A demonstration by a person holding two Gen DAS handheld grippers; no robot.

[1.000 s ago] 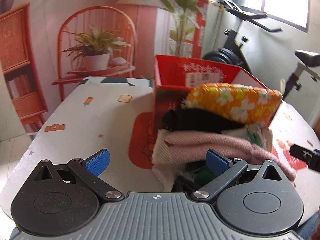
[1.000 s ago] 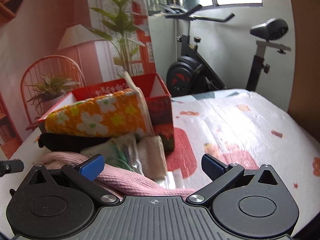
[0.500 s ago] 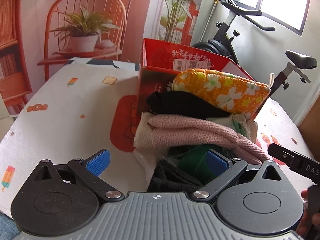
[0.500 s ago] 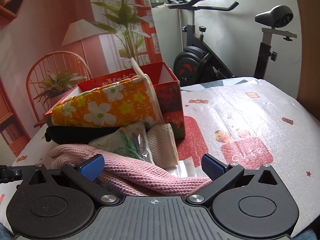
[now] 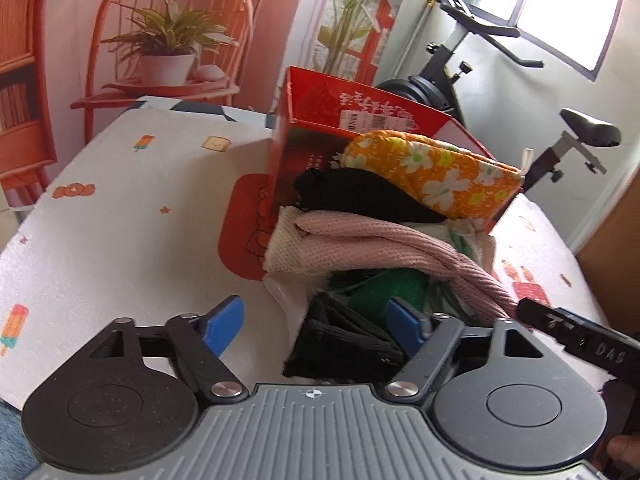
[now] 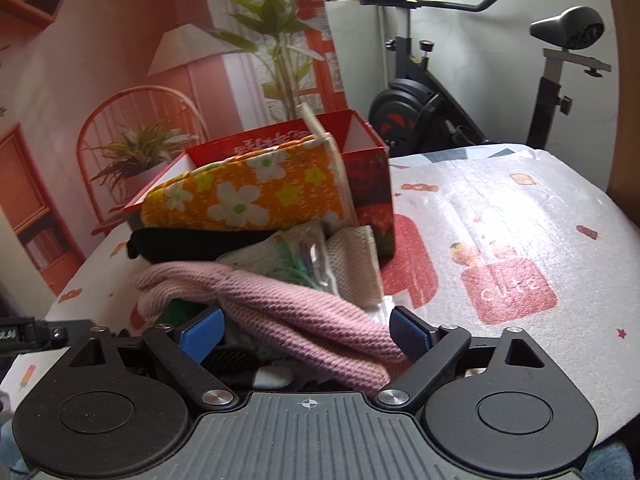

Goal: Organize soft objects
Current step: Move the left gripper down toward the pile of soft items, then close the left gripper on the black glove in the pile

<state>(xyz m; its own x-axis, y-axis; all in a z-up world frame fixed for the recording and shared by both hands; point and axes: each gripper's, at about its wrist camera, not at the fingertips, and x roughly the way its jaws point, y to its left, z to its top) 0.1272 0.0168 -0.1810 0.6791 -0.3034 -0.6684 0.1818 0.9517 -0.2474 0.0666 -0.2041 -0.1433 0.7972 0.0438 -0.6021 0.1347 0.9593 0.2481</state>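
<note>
A pile of soft things lies on the table in front of a red cardboard box (image 5: 320,136) (image 6: 368,168). An orange flowered pouch (image 5: 436,172) (image 6: 248,196) leans on the box. Below it lie a black cloth (image 5: 360,196), a pink knitted cloth (image 5: 360,244) (image 6: 296,312), a cream cloth (image 6: 356,264), a green item (image 5: 384,284) and a black knitted piece (image 5: 344,340). My left gripper (image 5: 316,324) is open, its jaws on either side of the black knitted piece. My right gripper (image 6: 304,330) is open around the pink cloth's end.
The table (image 5: 120,208) (image 6: 500,216) has a white printed cover. An exercise bike (image 6: 440,92) stands behind it at the right. An orange chair with a potted plant (image 5: 168,56) stands at the back left. The right gripper's body (image 5: 580,344) shows at the left view's right edge.
Both grippers have moved down and in toward the near side of the pile. The black knitted piece and the green item came into the left view. Both stay open.
</note>
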